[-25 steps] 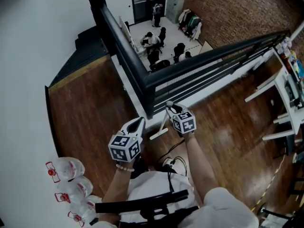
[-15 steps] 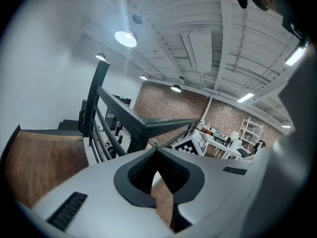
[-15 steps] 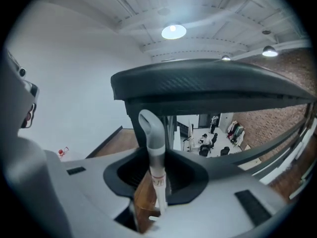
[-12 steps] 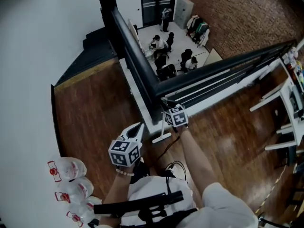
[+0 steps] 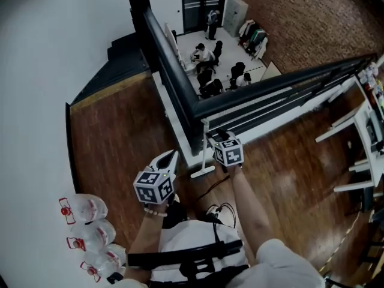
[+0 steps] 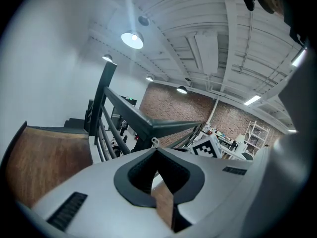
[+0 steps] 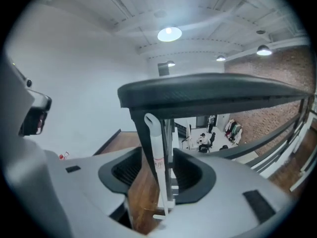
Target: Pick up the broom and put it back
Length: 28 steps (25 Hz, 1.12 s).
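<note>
– Railing first: why did everything gather at it?

– The dark railing (image 5: 171, 65) turned a corner above the wooden floor (image 5: 120, 137), and its corner post gave the broom (image 5: 204, 152) something to lean on. The broom stood nearly upright against that post, its foot on the floor at the railing's base. I judged the putting-back all but done.

– And the grippers?

– The right gripper (image 5: 214, 135) sat just on the near side of the railing's corner, aimed at the post. Its jaws had just been opening. They stood wide apart with the broom's handle between them, and neither pad pressed on it. I read that as a letting-go, since the railing carried the broom and the gripper did not. The left gripper (image 5: 170, 156) hung a little further back from the railing, its jaws brought together on nothing. It seemed to have no part in this step.

– How did the broom look?

– It had a thin, straight white handle and a narrow pale head (image 5: 202, 172) lying crosswise at the railing's foot. The top end, just under the top rail, widened into a rounded hanging loop (image 7: 150, 120). Lower down was a small reddish mark (image 7: 158, 163), too fine to read.
</note>
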### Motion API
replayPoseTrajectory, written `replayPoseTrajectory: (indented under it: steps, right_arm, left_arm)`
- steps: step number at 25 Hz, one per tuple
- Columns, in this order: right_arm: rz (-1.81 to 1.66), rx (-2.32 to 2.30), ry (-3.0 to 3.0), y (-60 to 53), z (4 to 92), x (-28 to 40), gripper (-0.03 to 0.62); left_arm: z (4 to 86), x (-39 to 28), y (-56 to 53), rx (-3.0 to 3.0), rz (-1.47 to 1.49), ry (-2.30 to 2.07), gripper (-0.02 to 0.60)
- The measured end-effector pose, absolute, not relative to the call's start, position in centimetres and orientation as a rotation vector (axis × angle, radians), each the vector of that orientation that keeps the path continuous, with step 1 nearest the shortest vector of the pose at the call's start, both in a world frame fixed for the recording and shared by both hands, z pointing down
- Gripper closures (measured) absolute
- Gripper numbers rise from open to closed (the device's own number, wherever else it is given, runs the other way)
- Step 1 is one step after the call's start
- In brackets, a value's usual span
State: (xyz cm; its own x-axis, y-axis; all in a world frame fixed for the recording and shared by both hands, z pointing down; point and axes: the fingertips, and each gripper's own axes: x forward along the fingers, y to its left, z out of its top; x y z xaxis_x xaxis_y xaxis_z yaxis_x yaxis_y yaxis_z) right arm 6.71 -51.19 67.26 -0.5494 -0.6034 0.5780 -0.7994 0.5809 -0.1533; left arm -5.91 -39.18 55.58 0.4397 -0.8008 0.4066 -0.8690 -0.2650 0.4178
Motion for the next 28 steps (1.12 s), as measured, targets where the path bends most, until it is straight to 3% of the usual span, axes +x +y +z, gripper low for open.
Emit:
replayPoseTrajectory:
  steps: [1, 2, 3, 4, 11, 17, 23, 28]
  right_arm:
    - [0.566, 1.143, -2.373, -50.2, 66.4, 7.8, 0.395]
    - [0.573, 1.17, -2.405, -49.1, 65.3, 8.9, 0.5]
    - [0.581, 1.198, -2.435, -48.1, 64.2, 10.2, 0.559]
    - [0.594, 1.225, -2.457, -47.1, 63.2, 11.7, 0.586]
    - [0.894, 1.416, -2.536, -41.0, 60.6, 22.3, 0.586]
    - [0.991, 1.507, -2.571, -35.3, 60.4, 25.9, 0.586]
    - [1.013, 1.518, -2.563, -26.2, 60.5, 22.7, 0.586]
    - [0.924, 1.543, -2.578, -17.9, 57.9, 14.8, 0.586]
  left_arm:
    - [55.4, -5.5, -39.0, 2.105, 0.148, -1.4, 0.584]
    - [55.2, -4.9, -38.7, 2.106, 0.147, -1.405, 0.584]
    - [54.9, -4.3, -38.3, 2.108, 0.147, -1.411, 0.584]
    - [54.6, -3.6, -37.9, 2.11, 0.148, -1.419, 0.584]
    - [54.1, 0.8, -33.2, 2.128, 0.24, -1.454, 0.584]
    - [55.0, 2.3, -29.2, 2.154, 0.311, -1.412, 0.584]
    - [54.8, 0.9, -24.2, 2.239, 0.301, -1.343, 0.584]
    - [54.6, -5.6, -17.0, 2.266, 0.24, -1.309, 0.584]
